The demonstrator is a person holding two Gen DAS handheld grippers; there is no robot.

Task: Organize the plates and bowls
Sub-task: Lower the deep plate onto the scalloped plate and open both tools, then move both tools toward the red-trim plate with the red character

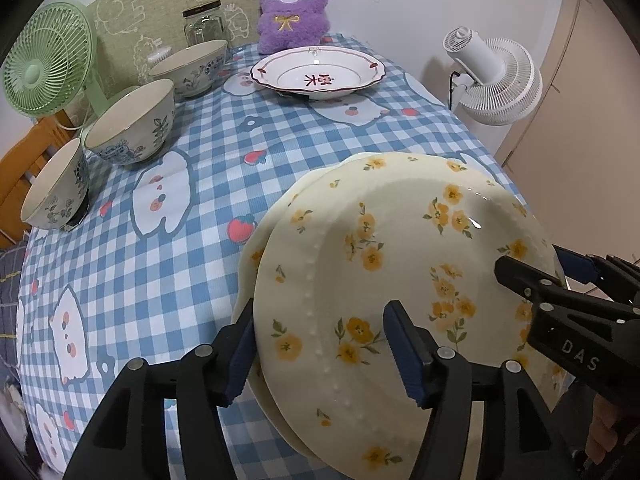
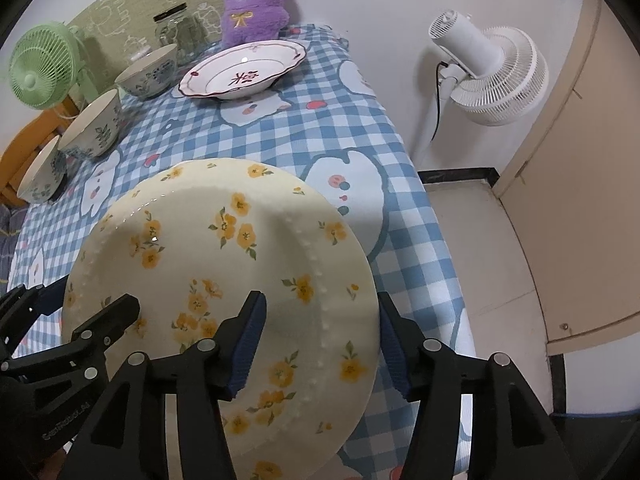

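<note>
Both tools (image 1: 324,346) loose around plates (image 1: 400,240)

- Plates (image 1: 400,240): glazed ceramic, cream, glossy with glints of light; a raised beaded ring gives a bumpy line on an otherwise smooth face.
- Left tool (image 1: 320,344): matt black plastic fingers with ribbed blue pads and small metal pins.
- Right tool (image 2: 320,340): same matt black plastic, ribbed blue pads.
- Cloth (image 1: 180,280) on the surface: woven checked fabric, matt, slightly ribbed.
- Bowls (image 1: 132,124): glossy glazed ceramic, smooth.
- White dish (image 1: 318,70): shiny glazed ceramic.
- Toy (image 1: 294,8): fuzzy purple plush.
- Jar (image 1: 205,24): clear glass.
- Green fan (image 1: 48,60): smooth plastic grille.
- White fan (image 1: 496,80): smooth plastic.
</note>
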